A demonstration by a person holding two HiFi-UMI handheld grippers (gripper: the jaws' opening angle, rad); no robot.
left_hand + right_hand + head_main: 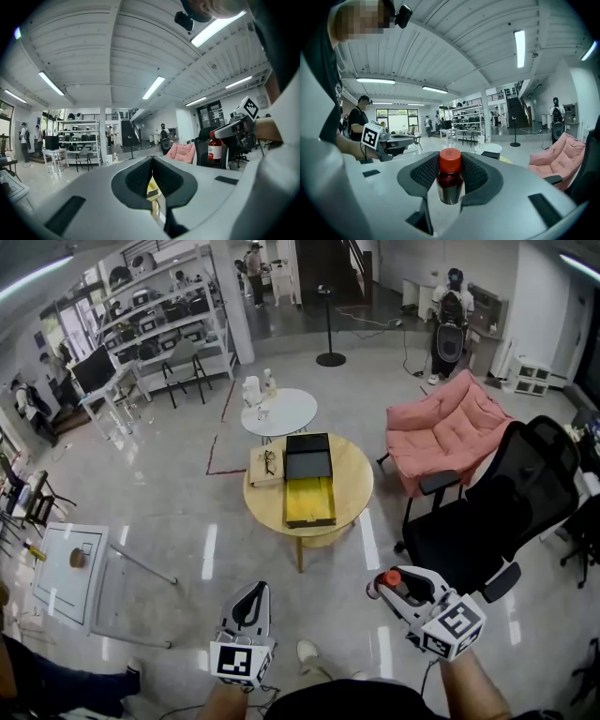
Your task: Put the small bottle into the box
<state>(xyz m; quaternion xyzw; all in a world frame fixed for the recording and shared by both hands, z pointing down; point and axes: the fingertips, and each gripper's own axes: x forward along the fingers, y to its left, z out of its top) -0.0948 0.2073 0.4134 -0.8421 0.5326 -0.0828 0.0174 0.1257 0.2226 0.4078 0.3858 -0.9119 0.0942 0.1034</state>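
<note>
A small brown bottle (450, 182) with a red cap stands upright between the jaws of my right gripper (450, 174), which is shut on it. In the head view the right gripper (389, 584) is low at the right, and the bottle's cap (393, 577) shows at its tip. The open box (310, 501), yellow inside with a black lid, lies on the round wooden table (352, 486) well ahead of both grippers. Low at the left, my left gripper (251, 604) holds nothing. Its jaws (151, 161) are together, with only a sliver of the yellow box between them.
A small tan box with glasses (266, 466) lies left of the open box. Behind stands a white round table (281, 412) with bottles. A pink sofa (448, 427) and a black office chair (497, 507) stand to the right. A white board (70, 573) lies on the floor at left.
</note>
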